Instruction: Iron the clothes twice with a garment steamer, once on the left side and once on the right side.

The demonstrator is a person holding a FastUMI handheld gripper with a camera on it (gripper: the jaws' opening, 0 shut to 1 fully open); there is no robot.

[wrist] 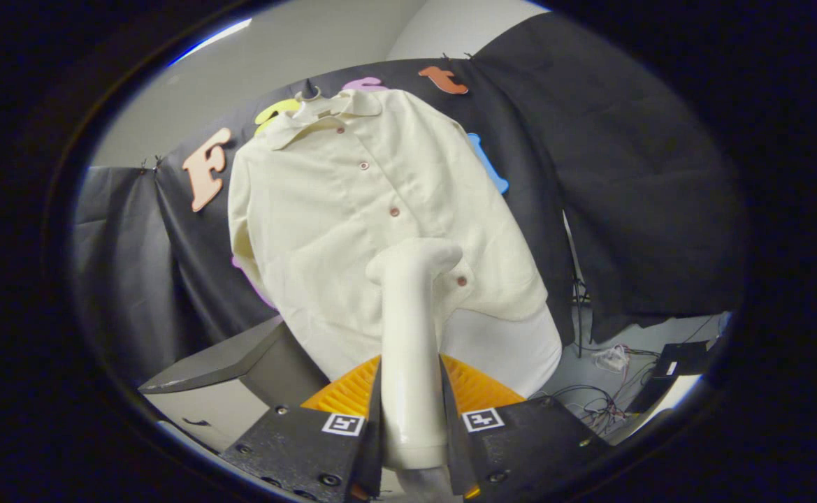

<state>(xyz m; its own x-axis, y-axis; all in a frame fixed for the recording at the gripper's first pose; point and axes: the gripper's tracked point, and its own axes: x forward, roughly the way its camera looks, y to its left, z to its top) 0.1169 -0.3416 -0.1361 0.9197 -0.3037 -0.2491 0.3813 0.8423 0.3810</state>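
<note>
Both fingers of the gripper (411, 419) at the bottom centre of the frame press against the smooth cream plastic handle of the garment steamer (411, 335), clamping it between them. That handle runs upward from the fingers to a bent head, which lies against the lower front of the cream button-up collared shirt (352, 209), beside the button placket. This shirt hangs on a hanger in the centre of the frame, in front of the black cloth wall. At lower left sits a grey wedge-shaped box (230, 360); at lower right, tangled cables (607, 391) lie on the floor.
</note>
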